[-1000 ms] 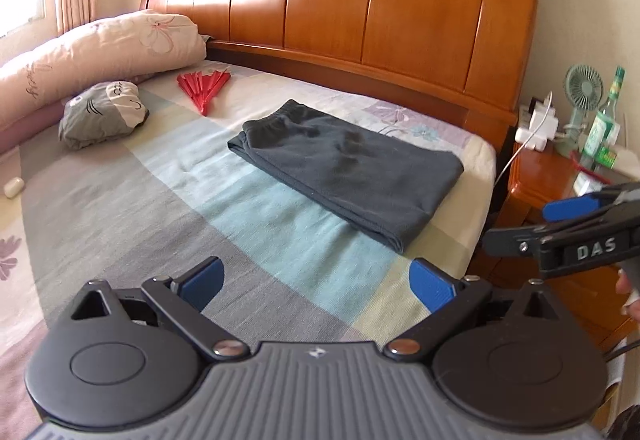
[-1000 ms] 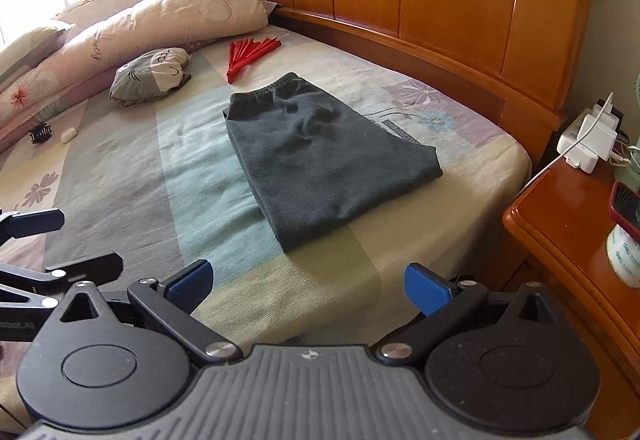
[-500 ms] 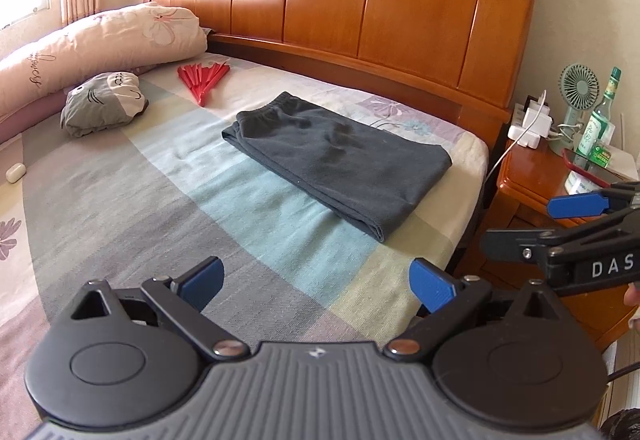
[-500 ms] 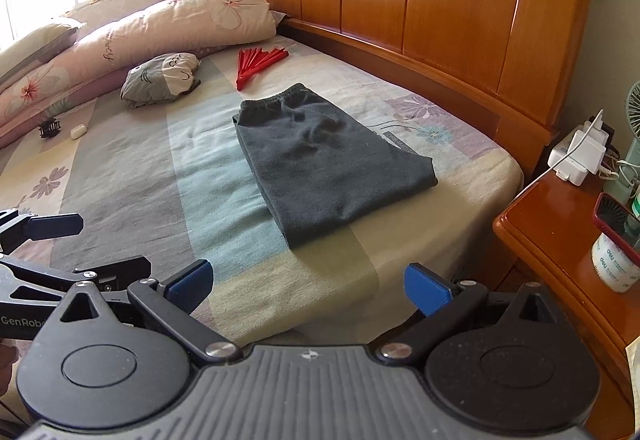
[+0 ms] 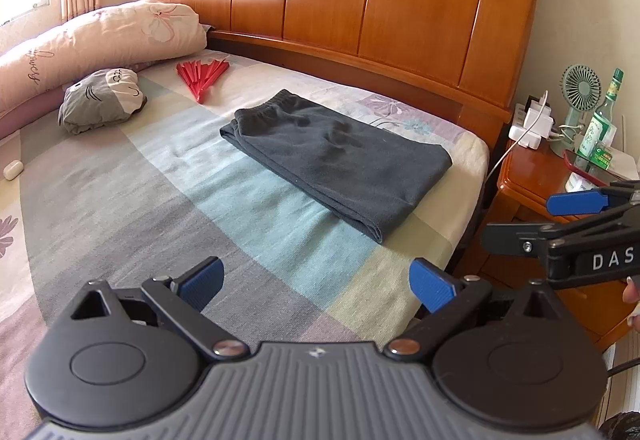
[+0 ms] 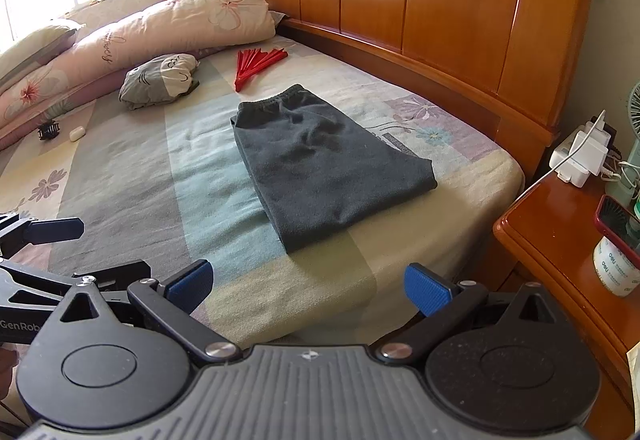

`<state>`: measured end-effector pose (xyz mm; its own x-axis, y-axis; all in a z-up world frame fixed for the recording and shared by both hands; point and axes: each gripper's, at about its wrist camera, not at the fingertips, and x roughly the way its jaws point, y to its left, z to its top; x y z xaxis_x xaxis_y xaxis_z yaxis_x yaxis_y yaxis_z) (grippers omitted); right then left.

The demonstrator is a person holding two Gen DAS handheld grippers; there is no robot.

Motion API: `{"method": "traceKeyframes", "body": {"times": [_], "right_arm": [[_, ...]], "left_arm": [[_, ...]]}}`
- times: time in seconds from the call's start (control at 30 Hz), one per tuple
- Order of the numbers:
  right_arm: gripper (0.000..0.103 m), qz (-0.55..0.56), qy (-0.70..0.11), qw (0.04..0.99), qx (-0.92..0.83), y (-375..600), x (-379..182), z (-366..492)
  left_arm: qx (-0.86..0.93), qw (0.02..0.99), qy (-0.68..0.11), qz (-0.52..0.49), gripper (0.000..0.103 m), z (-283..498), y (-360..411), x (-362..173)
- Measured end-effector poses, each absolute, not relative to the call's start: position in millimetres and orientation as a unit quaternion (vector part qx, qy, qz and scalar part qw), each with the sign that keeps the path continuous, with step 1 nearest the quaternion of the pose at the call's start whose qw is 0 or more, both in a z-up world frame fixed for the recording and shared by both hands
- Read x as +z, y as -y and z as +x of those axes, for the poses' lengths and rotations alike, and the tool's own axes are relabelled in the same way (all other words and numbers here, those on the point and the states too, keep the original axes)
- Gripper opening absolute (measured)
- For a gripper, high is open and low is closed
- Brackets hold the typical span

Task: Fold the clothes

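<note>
Dark grey pants (image 5: 336,156) sit folded into a neat rectangle on the bed (image 5: 140,200), near the corner by the wooden headboard (image 5: 360,12), waistband pointing toward the red fan (image 5: 202,76). We've got our left gripper (image 5: 316,282) and right gripper (image 6: 308,286) both hovering off the near edge of the mattress, well apart from the pants, jaws spread wide and holding nothing. A nightstand (image 6: 560,240) stands just beside the bed.
</note>
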<state>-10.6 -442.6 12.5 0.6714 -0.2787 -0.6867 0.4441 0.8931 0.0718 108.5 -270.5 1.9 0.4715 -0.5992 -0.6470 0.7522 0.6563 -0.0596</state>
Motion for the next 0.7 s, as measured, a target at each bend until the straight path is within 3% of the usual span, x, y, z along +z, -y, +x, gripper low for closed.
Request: {"method": "traceKeyframes", "body": {"times": [0.7], "right_arm": [[0.103, 0.115, -0.349, 0.912, -0.182, 439.7, 16.3, -2.7]], "left_arm": [[-0.387, 0.853, -0.334, 0.108, 0.099, 113.2, 268.0, 1.5]]}}
